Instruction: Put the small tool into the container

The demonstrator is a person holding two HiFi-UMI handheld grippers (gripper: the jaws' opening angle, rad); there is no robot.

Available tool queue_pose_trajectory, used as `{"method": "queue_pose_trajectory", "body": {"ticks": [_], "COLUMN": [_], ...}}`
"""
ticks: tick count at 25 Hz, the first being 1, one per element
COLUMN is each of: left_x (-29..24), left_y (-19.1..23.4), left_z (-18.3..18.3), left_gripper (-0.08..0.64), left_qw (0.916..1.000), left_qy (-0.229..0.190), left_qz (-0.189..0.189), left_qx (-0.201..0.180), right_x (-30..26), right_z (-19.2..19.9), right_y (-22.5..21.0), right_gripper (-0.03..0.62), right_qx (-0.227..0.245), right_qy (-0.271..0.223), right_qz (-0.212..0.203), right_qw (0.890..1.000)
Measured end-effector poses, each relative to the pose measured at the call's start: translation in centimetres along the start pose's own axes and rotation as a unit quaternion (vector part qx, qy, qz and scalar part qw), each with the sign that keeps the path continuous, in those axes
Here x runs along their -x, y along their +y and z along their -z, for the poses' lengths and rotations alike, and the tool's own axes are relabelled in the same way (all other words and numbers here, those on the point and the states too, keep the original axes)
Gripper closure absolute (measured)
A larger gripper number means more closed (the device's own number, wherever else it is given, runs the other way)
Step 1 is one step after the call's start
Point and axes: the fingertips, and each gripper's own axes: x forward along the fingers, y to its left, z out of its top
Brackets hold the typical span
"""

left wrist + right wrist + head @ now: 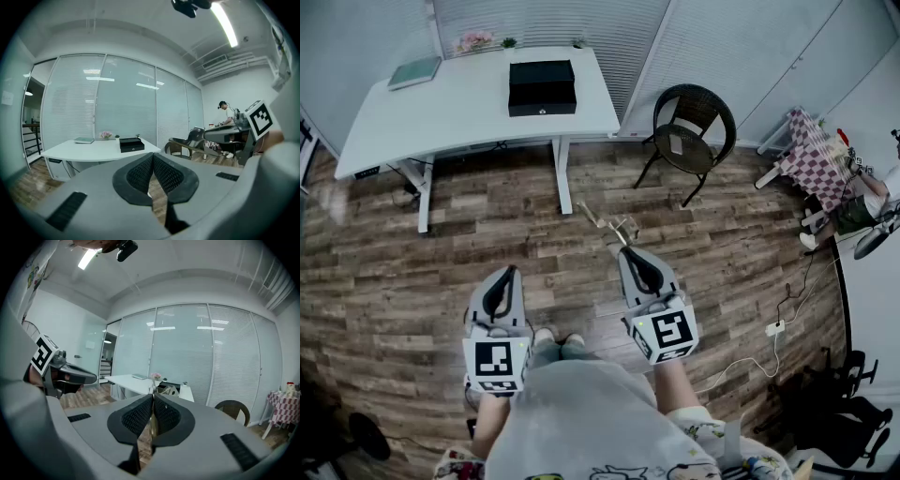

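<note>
My right gripper is shut on a small pale metal tool, which sticks out past its tips over the wooden floor. In the right gripper view the tool shows as a thin brassy strip pinched between the black pads. My left gripper is held beside it at waist height, shut with nothing between its pads. The container, a black box, stands on the white table ahead, well beyond both grippers. It also shows in the left gripper view, the black box.
A dark wicker chair stands right of the table. A green book and pink flowers lie at the table's back. A checkered table and a person are at the far right. A white cable trails on the floor.
</note>
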Motion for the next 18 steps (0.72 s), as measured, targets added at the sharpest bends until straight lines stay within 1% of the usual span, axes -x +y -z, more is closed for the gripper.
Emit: {"method": "queue_pose_trajectory", "body": {"ticks": [5, 10, 15, 18], "left_x": [0.0, 0.0, -0.4, -1.7], "left_y": [-1.1, -2.4, -1.9, -1.0], "left_z": [-0.3, 0.2, 0.8, 1.0], "left_gripper": [0.555, 0.554, 0.554, 0.554], "left_qw": [1.0, 0.9999, 0.9996, 0.9995], "left_qy": [-0.004, 0.0, 0.013, 0.015], "left_qz": [-0.002, -0.012, -0.024, -0.028], "left_qx": [-0.007, -0.005, -0.003, -0.003], "right_x": [1.1, 1.7, 0.6, -1.0], "right_z": [0.4, 1.1, 1.8, 2.0], "right_y": [-1.0, -1.8, -1.8, -1.8], "right_gripper": [0.581, 0.581, 0.581, 0.581], "right_qx": [-0.007, -0.016, -0.024, -0.027], "right_qy": [-0.003, -0.006, -0.004, -0.001], "right_qz": [0.002, -0.01, -0.024, -0.031], "right_qw": [1.0, 1.0, 0.999, 0.999]}}
